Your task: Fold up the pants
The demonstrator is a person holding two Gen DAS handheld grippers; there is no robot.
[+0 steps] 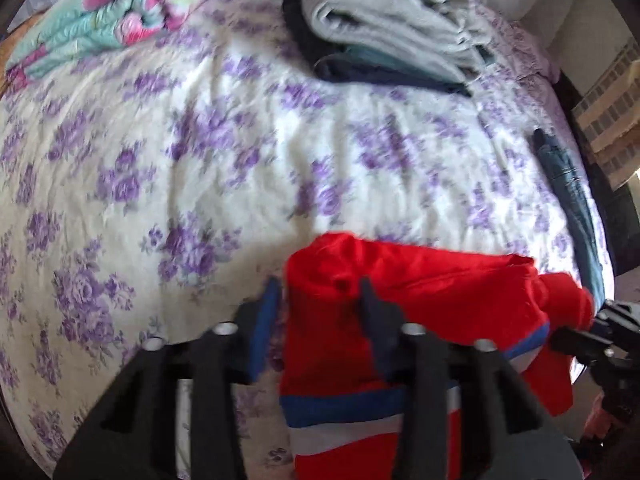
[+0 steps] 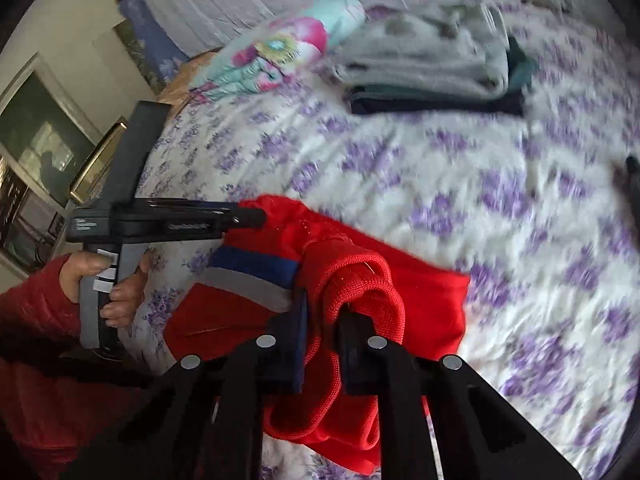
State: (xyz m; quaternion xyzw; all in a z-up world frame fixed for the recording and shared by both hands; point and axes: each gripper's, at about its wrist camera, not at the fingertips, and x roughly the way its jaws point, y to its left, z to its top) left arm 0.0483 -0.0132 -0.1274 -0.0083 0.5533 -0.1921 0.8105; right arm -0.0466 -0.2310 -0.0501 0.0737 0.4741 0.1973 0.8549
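Step in hand, as judged: pick-up of red pants (image 1: 400, 280) w/ both grippers, ahead of spreading flat for 1st fold. Next move judged to call for both ends to be lifted together, cloth drawn taut, then laid out on clear bedspread ahead.

Nearest: left gripper (image 1: 320, 292), jaws narrowed, cloth bunched between fingers; blue pad seen at cloth's left edge, dark finger partly buried in a fold. Grip looks taken, though exact pad contact is blurred.

Right gripper (image 2: 324, 312), jaws nearly shut, knit waistband or cuff pinched between pads, loose end hung below. Which end of garment: cannot be told.

Pants: blue/white stripe shown; crumpled, stretched between the two grippers, at near edge of bed.

Person's hand (image 2: 116, 288), red sleeve, seen on left gripper's handle.

Mid: floral bedspread (image 1: 200, 140), purple on white, wrinkled.

Far: stack of folded clothes (image 1: 392, 32), grey on top, dark below. Patterned quilt (image 1: 120, 12), pink/teal. Dark garment (image 1: 568, 184) at bed's right edge.
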